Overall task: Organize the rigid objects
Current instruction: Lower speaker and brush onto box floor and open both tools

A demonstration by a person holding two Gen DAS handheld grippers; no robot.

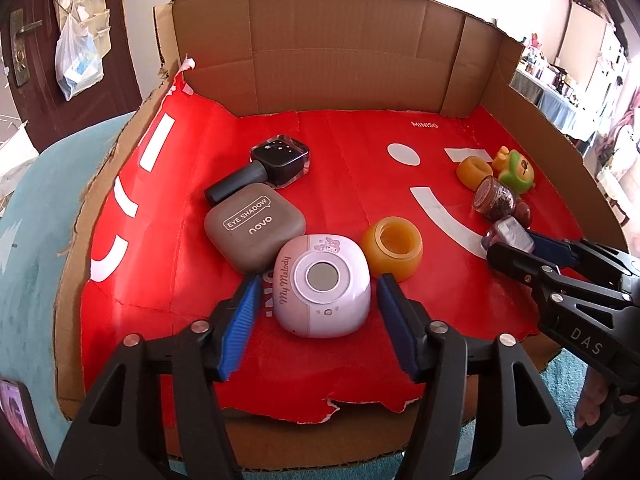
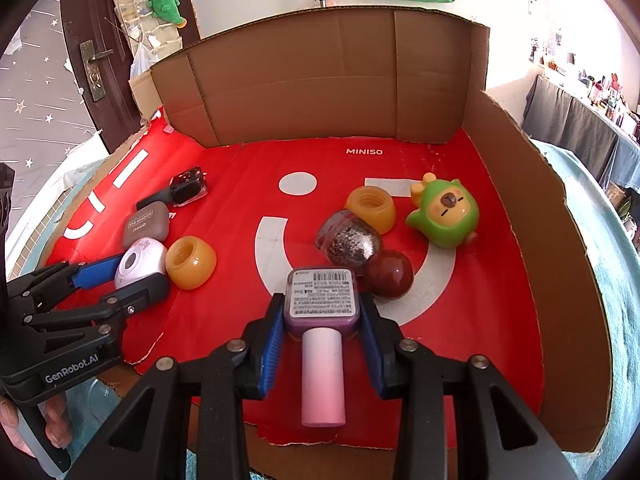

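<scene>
Bottle [image 2: 322,300] pinched in right tongs [image 2: 322,320], near the red ball [image 2: 390,274] — left tongs [image 1: 316,300] spread, straddling the pink case [image 1: 326,290] untouched.

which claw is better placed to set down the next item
Right. The right claw is already clamped on the purple nail polish bottle, ready to place. The left claw stands open around the My Melody case, pads clear of it.

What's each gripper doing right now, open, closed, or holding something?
Left gripper: jaws open either side of the pale pink rounded My Melody case, not gripping it.
Right gripper: closed on the purple nail polish bottle.
</scene>
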